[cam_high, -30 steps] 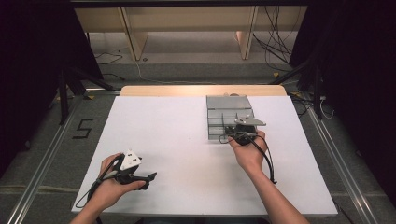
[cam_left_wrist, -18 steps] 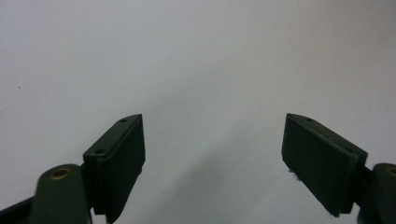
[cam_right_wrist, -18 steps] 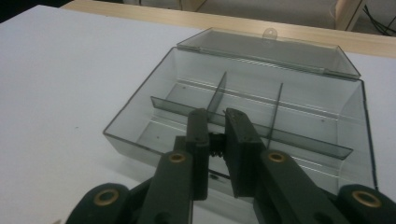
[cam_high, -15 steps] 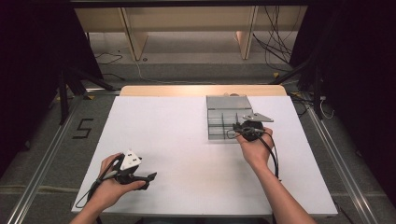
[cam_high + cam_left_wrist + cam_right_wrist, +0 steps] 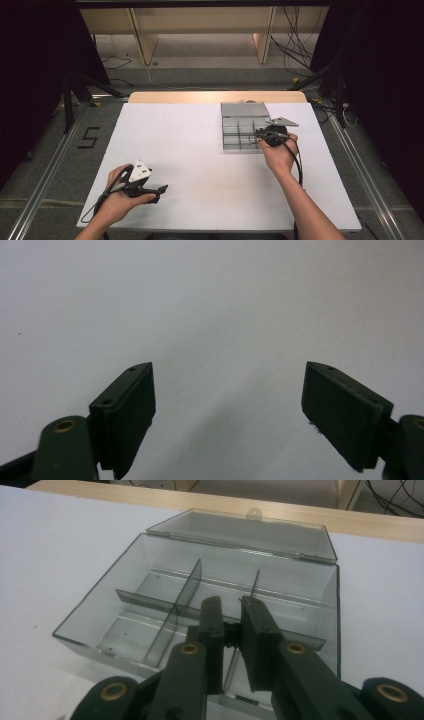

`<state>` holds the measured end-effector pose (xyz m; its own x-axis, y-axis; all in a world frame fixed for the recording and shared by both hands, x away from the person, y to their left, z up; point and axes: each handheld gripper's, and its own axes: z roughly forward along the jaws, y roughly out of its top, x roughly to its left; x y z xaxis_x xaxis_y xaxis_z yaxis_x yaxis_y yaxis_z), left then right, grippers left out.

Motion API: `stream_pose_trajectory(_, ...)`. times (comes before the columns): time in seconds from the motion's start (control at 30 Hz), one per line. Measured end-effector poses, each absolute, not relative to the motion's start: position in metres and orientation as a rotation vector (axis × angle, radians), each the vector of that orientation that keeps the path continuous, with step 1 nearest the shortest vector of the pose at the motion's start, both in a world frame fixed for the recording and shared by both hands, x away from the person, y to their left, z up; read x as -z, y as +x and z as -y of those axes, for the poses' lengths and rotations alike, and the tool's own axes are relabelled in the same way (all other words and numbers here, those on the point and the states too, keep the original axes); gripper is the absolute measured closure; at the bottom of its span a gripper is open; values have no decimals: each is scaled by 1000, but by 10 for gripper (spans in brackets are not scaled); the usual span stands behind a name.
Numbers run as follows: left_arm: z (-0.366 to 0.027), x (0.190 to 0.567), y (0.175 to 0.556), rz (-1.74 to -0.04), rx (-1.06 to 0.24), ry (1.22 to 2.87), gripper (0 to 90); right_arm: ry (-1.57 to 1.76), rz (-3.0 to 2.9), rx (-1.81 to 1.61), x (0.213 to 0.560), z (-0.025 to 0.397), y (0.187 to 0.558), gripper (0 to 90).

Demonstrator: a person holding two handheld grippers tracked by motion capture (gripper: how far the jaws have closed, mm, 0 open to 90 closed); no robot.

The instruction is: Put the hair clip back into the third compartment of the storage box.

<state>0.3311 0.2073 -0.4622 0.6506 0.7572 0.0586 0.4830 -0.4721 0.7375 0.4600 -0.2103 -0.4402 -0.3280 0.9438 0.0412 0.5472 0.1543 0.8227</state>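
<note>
At the near left of the white table (image 5: 200, 150), the left hand (image 5: 117, 200) holds the left gripper (image 5: 159, 190) low over the bare top, pointing toward the right. In the left gripper view its two black jaws stand wide apart with nothing between them, only plain white surface beyond.

Further right, toward the far side of the table, sits a clear grey box (image 5: 243, 127) with its lid (image 5: 244, 109) folded back flat behind it (the lid's small tab points at the wooden edge (image 5: 215, 96) of the table). Thin dividers (image 5: 186, 592) split the box into compartments; the ones in view look empty, though the part under the jaws is hidden.

The right hand (image 5: 280, 155) holds the right gripper (image 5: 259, 134) at the box's right side, its tips reaching in over the near right part of the box. In the right gripper view (image 5: 231, 630) the jaws are drawn close together around a small dark part (image 5: 230, 634) pinched between them; what it is cannot be told. The jaw tips sit just above a cross divider, close to the front wall. A black cable (image 5: 299, 162) loops from the gripper down past the wrist.
</note>
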Motion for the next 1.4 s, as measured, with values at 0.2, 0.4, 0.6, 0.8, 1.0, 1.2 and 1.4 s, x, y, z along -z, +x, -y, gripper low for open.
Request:
stream_pose_trajectory(0.2, -207, 462, 331, -959, -497, 2159, 212, 1440, -1938, -1042, 443, 216, 465, 809)
stream_pose_trajectory(0.4, -207, 463, 331, -959, -496, 2161, 212, 1440, -1930, -1030, 441, 221, 470, 809)
stream_pose_trajectory(0.6, -207, 463, 331, -959, -495, 2159, 213, 1444, -1926, -1020, 440, 224, 475, 809)
stream_pose_trajectory(0.8, -207, 462, 331, -959, -497, 2158, 212, 1454, -1923, -1017, 441, 226, 479, 809)
stream_pose_trajectory(1.0, -207, 462, 331, -959, -496, 2158, 213, 1471, -1915, -1016, 444, 228, 483, 809)
stream_pose_trajectory(1.2, -207, 462, 331, -960, -496, 2158, 212, 1469, -1919, -1012, 445, 227, 486, 809)
stream_pose_trajectory(1.4, -208, 462, 331, -959, -498, 2159, 212, 1462, -1927, -1005, 442, 226, 494, 809)
